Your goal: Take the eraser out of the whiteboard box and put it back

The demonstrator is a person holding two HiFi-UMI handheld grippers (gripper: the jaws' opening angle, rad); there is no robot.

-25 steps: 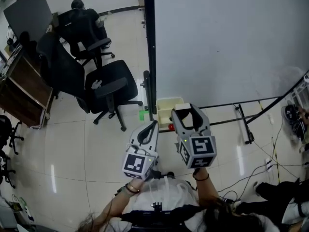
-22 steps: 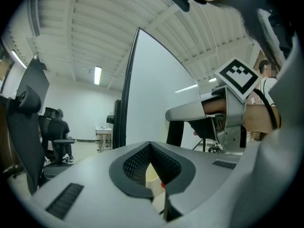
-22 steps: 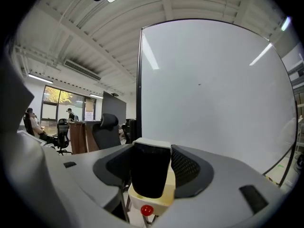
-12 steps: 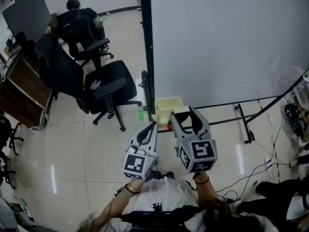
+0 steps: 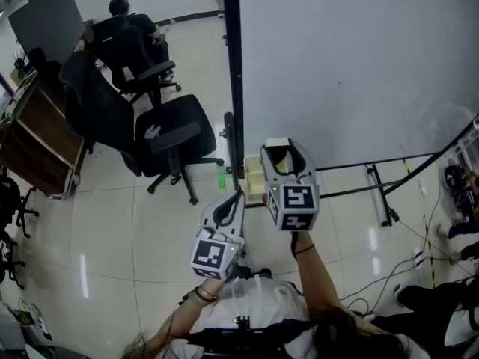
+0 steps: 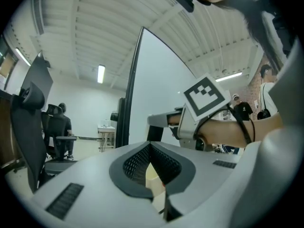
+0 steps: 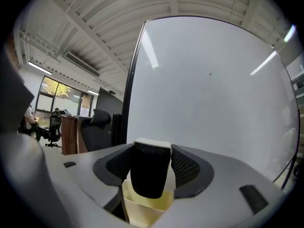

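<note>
Right hand-held gripper (image 5: 282,149) is clenched on the eraser (image 7: 150,172), its two dark pads pressing the block's flanks, while my left hand-held gripper (image 5: 238,198) sits closed on nothing at about 7 o'clock from it. What has changed over the last second is the right one's place: in the head view it has slid from lower right toward 11 o'clock, closer to the whiteboard (image 5: 352,66), and it now covers part of the whiteboard box (image 5: 251,172), which was plainly in view a moment ago. The left hand-held gripper has not shifted, and the grip on the eraser looks the same as before. I read that as the return leg: the eraser is out of the box, and I am carrying it back over the opening rather than away from it. The right gripper view backs this up, since the cream box rim lies directly at 6 o'clock under the eraser, close below it but not yet touching as far as I can tell. The eraser itself is a dark, felt-looking block with rounded lower corners and a pale cap across its top at 12 o'clock, standing upright and wide enough to fill the jaw gap. Lowering it straight down should seat it, I judge, though the box mouth looks only a little wider than the block, so I would keep it square to the rim.
</note>
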